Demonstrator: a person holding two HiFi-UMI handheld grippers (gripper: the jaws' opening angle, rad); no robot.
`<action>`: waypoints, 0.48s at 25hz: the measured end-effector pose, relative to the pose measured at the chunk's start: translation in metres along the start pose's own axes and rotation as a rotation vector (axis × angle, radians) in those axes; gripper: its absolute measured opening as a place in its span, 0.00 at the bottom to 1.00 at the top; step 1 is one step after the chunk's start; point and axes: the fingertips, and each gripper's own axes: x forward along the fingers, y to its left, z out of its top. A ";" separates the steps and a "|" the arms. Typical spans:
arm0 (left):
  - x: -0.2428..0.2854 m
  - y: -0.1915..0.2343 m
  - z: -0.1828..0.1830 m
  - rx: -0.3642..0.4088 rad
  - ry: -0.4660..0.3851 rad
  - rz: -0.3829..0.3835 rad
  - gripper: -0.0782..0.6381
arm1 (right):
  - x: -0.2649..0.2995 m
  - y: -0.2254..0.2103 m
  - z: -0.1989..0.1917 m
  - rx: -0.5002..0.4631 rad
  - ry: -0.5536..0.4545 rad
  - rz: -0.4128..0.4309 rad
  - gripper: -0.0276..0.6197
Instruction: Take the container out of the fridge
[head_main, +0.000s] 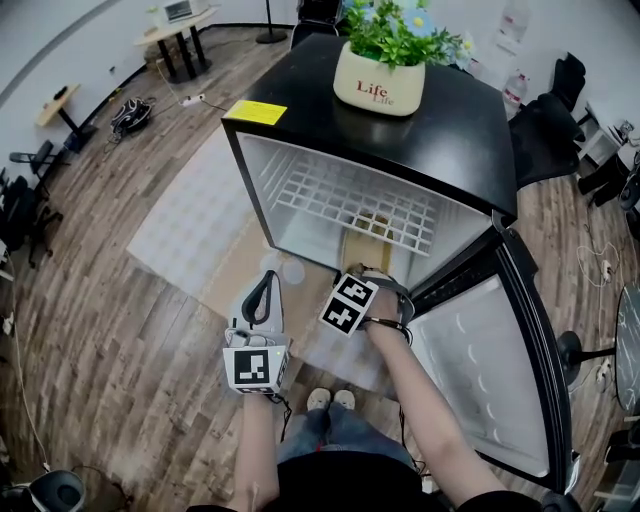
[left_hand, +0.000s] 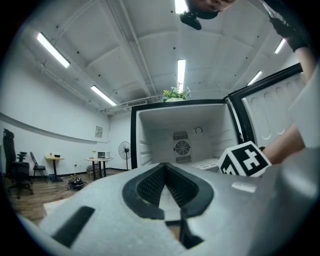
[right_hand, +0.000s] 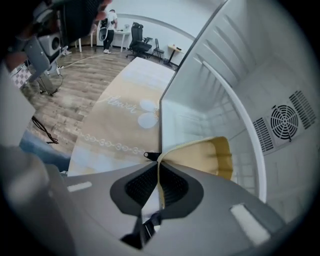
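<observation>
Black on the outside and white within, the mini fridge stood with its door swung wide to the person's right, a potted plant on its top and a white wire shelf spanning the upper part of the cavity. Below that shelf, on the fridge floor near the front opening, lay the tan container, not yet out. The right tongs reached in under the shelf, angled downward, and were pinched narrow on the thin near rim of the container, so the body of it stretched away from them, deeper toward the back wall with its fan grille. Its long axis seemed to run front to back, roughly in line with the reach of that arm, which suggested a straight pull toward the person would bring it clear, provided it stayed low enough to pass beneath the wire shelf. The left tongs hung level outside the cavity, just left of the right hand and in front of the opening, closed together with nothing between them, and well short of the container.
</observation>
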 end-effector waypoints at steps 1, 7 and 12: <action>-0.001 0.001 0.000 -0.001 -0.001 0.003 0.12 | -0.006 0.002 0.005 0.003 -0.025 0.000 0.08; -0.006 0.005 0.004 0.002 -0.006 0.026 0.12 | -0.042 0.020 0.029 0.034 -0.176 0.022 0.08; -0.012 0.010 0.009 0.011 -0.014 0.046 0.12 | -0.073 0.042 0.046 0.085 -0.319 0.107 0.08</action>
